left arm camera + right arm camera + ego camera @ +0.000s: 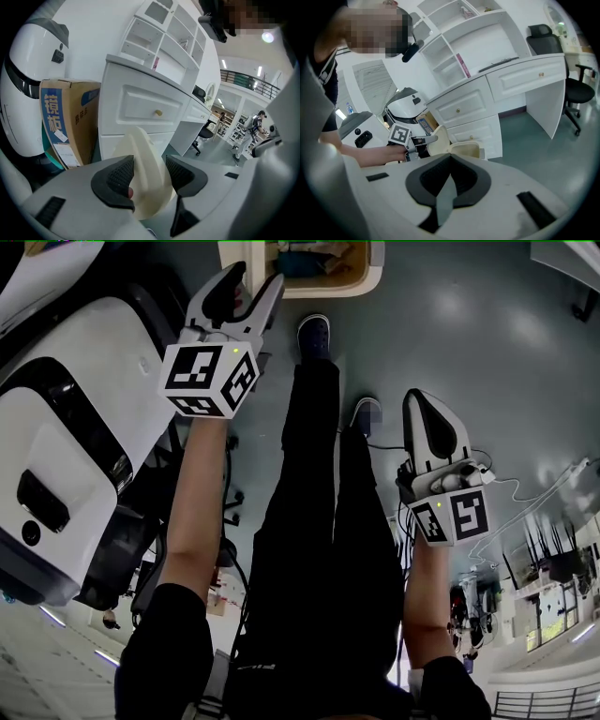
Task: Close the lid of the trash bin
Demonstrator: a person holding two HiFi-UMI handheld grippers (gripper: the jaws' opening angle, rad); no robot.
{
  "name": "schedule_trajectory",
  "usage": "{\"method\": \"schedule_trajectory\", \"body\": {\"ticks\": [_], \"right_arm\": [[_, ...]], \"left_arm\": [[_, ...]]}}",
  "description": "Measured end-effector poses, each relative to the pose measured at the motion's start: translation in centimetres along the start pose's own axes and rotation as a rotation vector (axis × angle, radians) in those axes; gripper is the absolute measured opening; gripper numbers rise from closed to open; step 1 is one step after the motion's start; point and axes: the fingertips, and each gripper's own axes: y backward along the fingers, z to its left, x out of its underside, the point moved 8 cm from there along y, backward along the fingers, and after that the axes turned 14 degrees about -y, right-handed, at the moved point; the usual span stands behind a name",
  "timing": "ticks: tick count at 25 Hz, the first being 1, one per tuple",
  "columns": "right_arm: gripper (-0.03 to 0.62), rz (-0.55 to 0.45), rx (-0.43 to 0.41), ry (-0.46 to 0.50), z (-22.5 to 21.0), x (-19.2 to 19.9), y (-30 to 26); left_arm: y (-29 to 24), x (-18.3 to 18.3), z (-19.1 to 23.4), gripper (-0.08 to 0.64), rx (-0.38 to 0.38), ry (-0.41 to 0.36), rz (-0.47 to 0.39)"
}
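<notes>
Floor: a grey-green floor [543,154] runs under everything.
Drawers: a white wooden drawer unit [140,103] stands behind the bin, with open white shelves [164,33] on top.
Machine: a large rounded white machine with a dark band [26,75] stands left of the drawer unit.
Box: a brown cardboard box with blue print [65,122] sits between that machine and the drawers.
Bin: the cream plastic trash bin [465,150] stands on the floor just before the drawers, its mouth open.
Lid: the cream rounded lid [145,173] stands upright at the bin's edge.
Left: the left hand-held gripper [150,174] has its jaws partly apart astride the lid's top. The pads seem not to clamp it.
Right: the right hand-held gripper [449,176] has its jaws together and empty, well apart from the bin.
</notes>
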Motion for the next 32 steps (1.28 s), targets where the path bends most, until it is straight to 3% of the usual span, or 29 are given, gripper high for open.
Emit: {"method": "schedule_trajectory", "body": {"ticks": [27, 32], "right_arm": [[0.003, 0.017, 0.063, -0.049, -3.0, 1.6, 0.6], [0.003, 0.007, 0.067, -0.064, -3.7, 1.6, 0.8]], "left_arm": [[-6.9, 1.5, -6.5, 0.245, 0.062, -0.081, 0.012], [-9.0, 2.3, -7.8, 0.245, 0.091, -0.116, 0.056]]}}
